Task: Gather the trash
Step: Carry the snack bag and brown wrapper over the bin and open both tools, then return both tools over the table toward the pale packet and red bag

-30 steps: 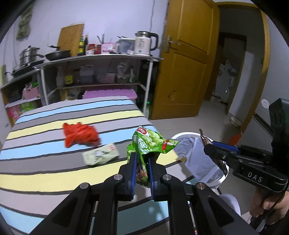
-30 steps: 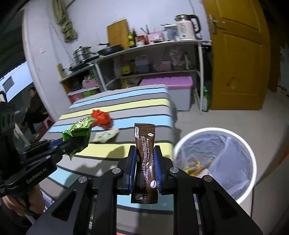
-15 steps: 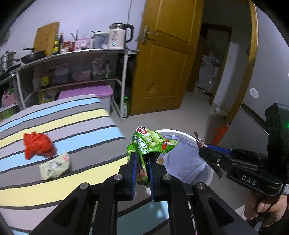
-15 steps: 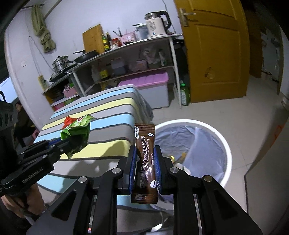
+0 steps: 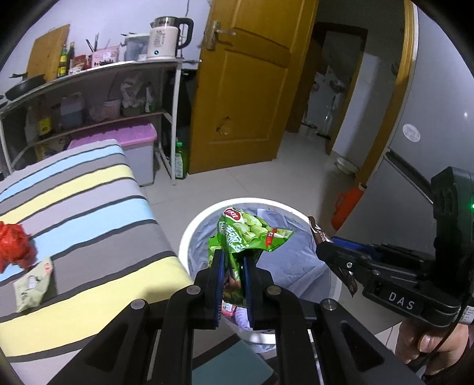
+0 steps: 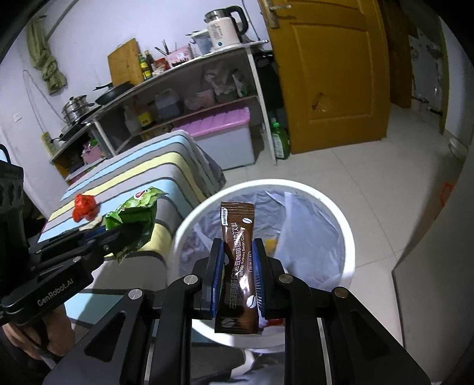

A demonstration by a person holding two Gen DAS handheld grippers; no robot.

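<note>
Black jaws of the left gripper (image 5: 232, 277) are clenched on a crumpled green snack bag (image 5: 248, 234), held above the white trash bin (image 5: 189, 237). The right gripper (image 6: 237, 275) clamps an upright brown coffee sachet (image 6: 237, 237) over the same bin, which is lined with a grey bag. Beside the bin, the striped bed (image 5: 89, 213) carries a red wrapper (image 5: 13, 245) and a pale packet (image 5: 31, 281). Beyond stand a shelf (image 5: 89, 77) and a yellow door (image 5: 246, 88).

Small home, kitchen corner: shelf (image 6: 189, 88) w/ kettle (image 6: 223, 26), pans (image 6: 114, 88), oil bottles (image 6: 145, 66); wooden door (image 5: 251, 86), tile floor (image 6: 385, 177), striped tabletop (image 5: 74, 207), lined bin (image 6: 334, 213).
</note>
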